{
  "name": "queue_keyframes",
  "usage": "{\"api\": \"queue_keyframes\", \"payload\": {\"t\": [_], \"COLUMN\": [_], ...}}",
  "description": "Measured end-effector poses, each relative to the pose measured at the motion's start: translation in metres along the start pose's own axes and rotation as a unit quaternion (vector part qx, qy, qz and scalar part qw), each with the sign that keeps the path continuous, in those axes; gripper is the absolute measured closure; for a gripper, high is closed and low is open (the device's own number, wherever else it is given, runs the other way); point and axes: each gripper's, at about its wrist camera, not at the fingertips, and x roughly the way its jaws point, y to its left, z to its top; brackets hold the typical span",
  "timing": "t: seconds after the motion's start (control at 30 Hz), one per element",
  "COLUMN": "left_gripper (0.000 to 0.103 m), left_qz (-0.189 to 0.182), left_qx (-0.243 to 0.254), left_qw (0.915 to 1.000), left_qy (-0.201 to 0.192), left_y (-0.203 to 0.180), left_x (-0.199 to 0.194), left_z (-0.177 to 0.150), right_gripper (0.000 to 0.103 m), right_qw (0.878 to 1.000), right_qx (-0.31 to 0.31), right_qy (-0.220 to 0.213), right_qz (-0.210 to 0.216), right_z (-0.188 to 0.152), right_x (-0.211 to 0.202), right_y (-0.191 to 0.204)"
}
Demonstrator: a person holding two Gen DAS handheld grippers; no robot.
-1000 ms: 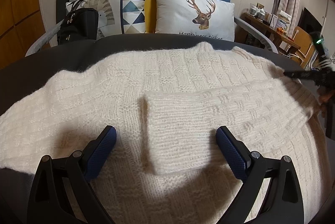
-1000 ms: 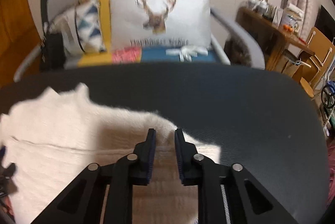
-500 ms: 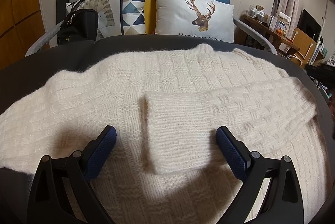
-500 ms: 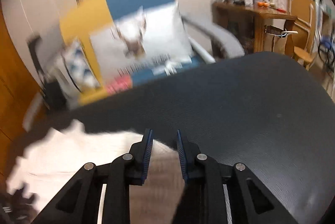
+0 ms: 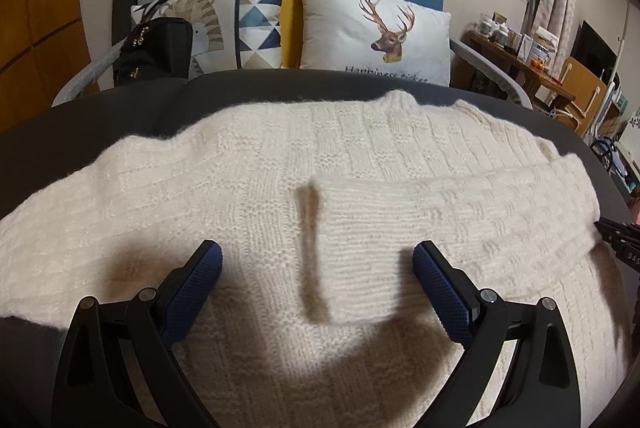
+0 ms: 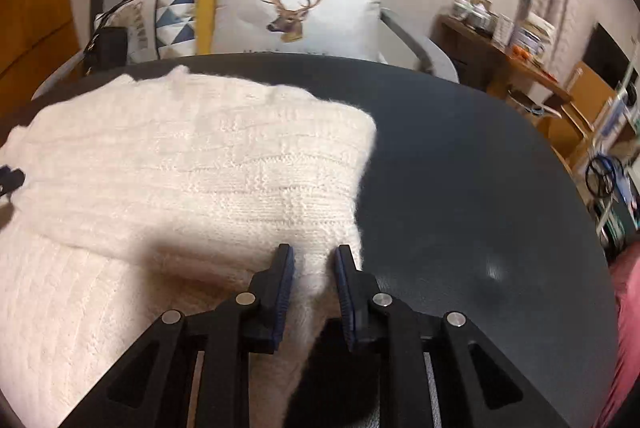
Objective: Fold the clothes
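- Left wrist view: cream sweater (image 5: 280, 187) covers the dark tabletop (image 5: 100, 107), one sleeve (image 5: 440, 211) folded across it; left gripper (image 5: 318, 288) spread wide above
- Right gripper (image 6: 313, 288) closing, sweater's right edge between its jaws
- Deer cushion (image 5: 376, 35) and black bag (image 5: 160, 47) beyond the tabletop's far edge

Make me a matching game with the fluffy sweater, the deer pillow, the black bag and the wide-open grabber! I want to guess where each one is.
Things:
1. cream knitted sweater
2. white cushion with a deer head print
3. black handbag
4. left gripper

Places or states:
A. leaning on the yellow and blue sofa back
B. spread on the dark table, one sleeve folded across it
C. jaws wide apart above the knit, holding nothing
D. on the sofa's left end, before the triangle-patterned cushion

Pairs: 1-B, 2-A, 3-D, 4-C
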Motion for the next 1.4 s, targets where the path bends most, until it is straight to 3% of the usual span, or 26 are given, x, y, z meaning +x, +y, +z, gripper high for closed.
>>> {"api": "queue_keyframes", "payload": {"t": [0.1, 0.2, 0.27, 0.47, 0.53, 0.63, 0.73, 0.8, 0.83, 0.93, 1.0, 1.1, 1.27, 1.4], "left_gripper": [0.005, 0.005, 0.005, 0.005, 0.005, 0.005, 0.005, 0.005, 0.005, 0.005, 0.005, 0.005, 0.004, 0.004], "left_qz": [-0.003, -0.003, -0.002, -0.004, -0.004, -0.004, -0.004, -0.003, -0.002, -0.004, -0.005, -0.009, -0.010, -0.008], "left_qx": [-0.006, -0.003, -0.001, -0.005, -0.005, -0.004, -0.004, -0.003, -0.002, -0.003, -0.004, -0.006, -0.006, -0.006], "left_qw": [1.0000, 1.0000, 1.0000, 1.0000, 1.0000, 1.0000, 1.0000, 1.0000, 1.0000, 1.0000, 1.0000, 0.9999, 0.9999, 0.9999], "left_qy": [-0.002, 0.002, 0.003, 0.006, 0.006, 0.007, 0.006, 0.006, 0.006, 0.006, 0.005, 0.004, 0.004, 0.006], "left_y": [0.003, 0.002, 0.001, 0.001, 0.001, 0.001, 0.001, 0.001, 0.001, 0.001, 0.001, 0.002, 0.003, 0.002], "left_x": [0.000, 0.002, 0.002, 0.003, 0.003, 0.004, 0.004, 0.004, 0.004, 0.004, 0.004, 0.005, 0.005, 0.005], "left_z": [0.001, 0.001, 0.000, -0.001, -0.001, -0.001, -0.002, -0.002, -0.002, -0.002, -0.002, -0.002, -0.002, -0.002], "right_gripper": [0.083, 0.083, 0.083, 0.083, 0.083, 0.082, 0.082, 0.082, 0.081, 0.081, 0.082, 0.082, 0.080, 0.080], "right_qw": [0.997, 0.988, 0.990, 1.000, 1.000, 1.000, 0.997, 0.991, 0.991, 0.995, 0.998, 0.999, 0.992, 0.995], "right_qx": [0.054, 0.123, 0.103, -0.005, -0.010, -0.023, 0.059, 0.097, 0.100, 0.063, 0.031, 0.024, 0.085, 0.049], "right_qy": [0.014, -0.035, -0.050, -0.005, -0.014, 0.002, -0.007, -0.041, -0.047, -0.007, 0.029, 0.011, -0.037, -0.020], "right_qz": [0.046, 0.084, 0.078, -0.004, -0.017, -0.011, 0.053, 0.080, 0.076, 0.075, 0.049, 0.031, 0.084, 0.080], "right_z": [0.009, 0.020, 0.031, 0.044, 0.043, 0.047, 0.059, 0.066, 0.070, 0.079, 0.075, 0.077, 0.060, 0.021], "right_x": [0.003, -0.015, -0.016, 0.040, 0.040, 0.040, 0.025, 0.012, 0.011, 0.035, 0.058, 0.061, 0.014, -0.004], "right_y": [-0.018, -0.034, -0.026, 0.001, 0.001, 0.000, -0.020, -0.030, -0.030, -0.019, -0.014, -0.015, -0.020, -0.007]}}
